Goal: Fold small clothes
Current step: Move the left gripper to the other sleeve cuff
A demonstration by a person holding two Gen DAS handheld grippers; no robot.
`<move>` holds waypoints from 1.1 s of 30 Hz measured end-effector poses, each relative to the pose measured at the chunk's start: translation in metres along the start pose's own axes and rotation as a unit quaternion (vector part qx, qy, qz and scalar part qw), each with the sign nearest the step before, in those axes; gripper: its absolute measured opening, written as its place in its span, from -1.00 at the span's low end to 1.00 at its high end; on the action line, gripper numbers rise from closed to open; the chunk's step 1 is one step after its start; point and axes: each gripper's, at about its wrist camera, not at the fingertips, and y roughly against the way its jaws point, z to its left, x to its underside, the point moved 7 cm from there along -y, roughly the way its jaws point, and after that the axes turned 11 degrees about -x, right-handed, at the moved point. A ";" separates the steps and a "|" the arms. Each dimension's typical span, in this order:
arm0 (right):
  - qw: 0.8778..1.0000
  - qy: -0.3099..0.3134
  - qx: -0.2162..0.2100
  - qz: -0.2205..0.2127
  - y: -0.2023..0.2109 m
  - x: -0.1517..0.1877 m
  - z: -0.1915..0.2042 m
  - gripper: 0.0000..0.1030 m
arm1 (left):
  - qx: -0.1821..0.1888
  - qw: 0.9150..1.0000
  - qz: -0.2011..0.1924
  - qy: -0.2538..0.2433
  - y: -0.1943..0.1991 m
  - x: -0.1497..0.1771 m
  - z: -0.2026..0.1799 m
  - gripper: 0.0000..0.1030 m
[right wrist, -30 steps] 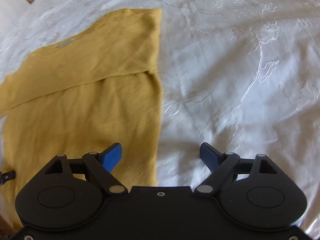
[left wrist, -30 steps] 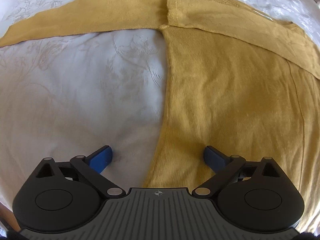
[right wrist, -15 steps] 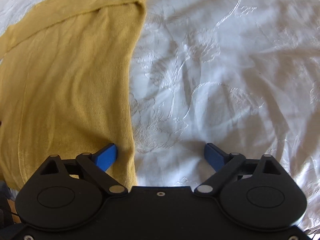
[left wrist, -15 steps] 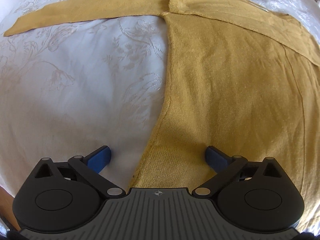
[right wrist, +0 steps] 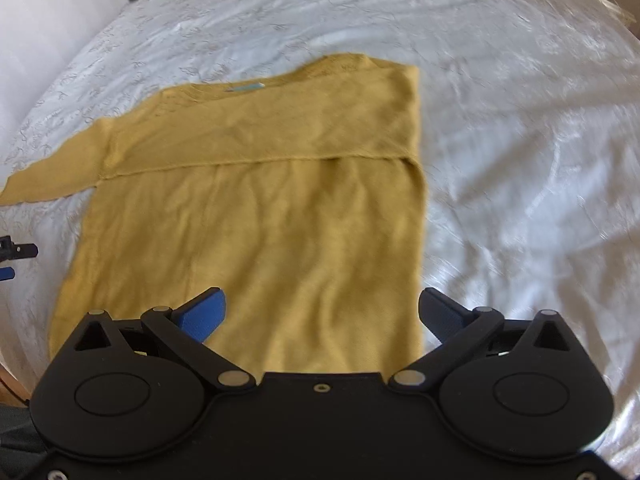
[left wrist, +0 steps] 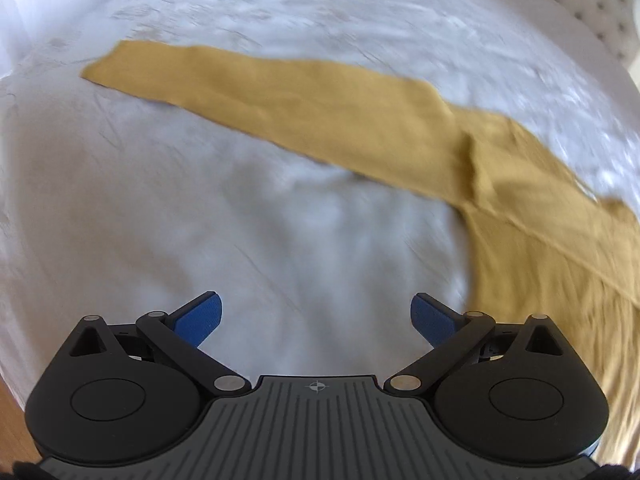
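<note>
While one mustard knit sweater (right wrist: 256,216) is lying flat on the embossed white bedspread (right wrist: 520,160), its straight side edge is sitting between the right gripper (right wrist: 322,312) fingers, which have just been spreading wide. Ahead of the left gripper (left wrist: 316,314), spread empty, one long sleeve (left wrist: 280,96) is stretching out.

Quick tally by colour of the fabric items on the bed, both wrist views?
Mustard-yellow: 1, the long-sleeved sweater, laid flat with one sleeve stretched out sideways.
White: 1, the embroidered bedspread under it.
Total: 2.
</note>
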 end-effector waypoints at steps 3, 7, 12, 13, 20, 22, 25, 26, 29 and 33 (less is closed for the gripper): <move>1.000 -0.001 -0.014 0.008 -0.015 -0.009 0.022 0.99 | -0.014 1.000 -0.009 0.018 -0.012 -0.028 0.022 0.99; 1.000 0.000 -0.025 0.011 -0.034 -0.017 0.052 1.00 | -0.031 0.999 -0.016 0.040 -0.033 -0.068 0.055 0.99; 0.999 0.001 -0.021 0.026 -0.057 -0.022 0.081 1.00 | -0.048 0.996 -0.019 0.070 -0.059 -0.108 0.095 0.99; 0.999 0.000 -0.018 0.030 -0.060 -0.022 0.085 1.00 | -0.051 0.996 -0.019 0.075 -0.062 -0.114 0.102 0.99; 0.998 0.012 -0.005 0.064 -0.084 -0.029 0.103 1.00 | -0.068 0.994 -0.026 0.085 -0.102 -0.158 0.123 0.99; 0.997 0.011 -0.001 0.075 -0.093 -0.030 0.103 1.00 | -0.071 0.993 -0.024 0.088 -0.114 -0.167 0.124 0.99; 0.995 0.007 0.010 0.098 -0.107 -0.029 0.100 0.99 | -0.077 0.994 -0.022 0.080 -0.128 -0.174 0.120 0.99; 0.994 0.007 0.013 0.106 -0.112 -0.028 0.099 1.00 | -0.079 0.994 -0.023 0.077 -0.131 -0.176 0.119 0.99; 0.991 0.008 0.021 0.131 -0.125 -0.024 0.097 1.00 | -0.081 0.993 -0.029 0.084 -0.138 -0.176 0.116 1.00; 0.986 0.005 0.026 0.163 -0.142 -0.014 0.095 1.00 | -0.074 0.991 -0.055 0.099 -0.136 -0.172 0.116 0.99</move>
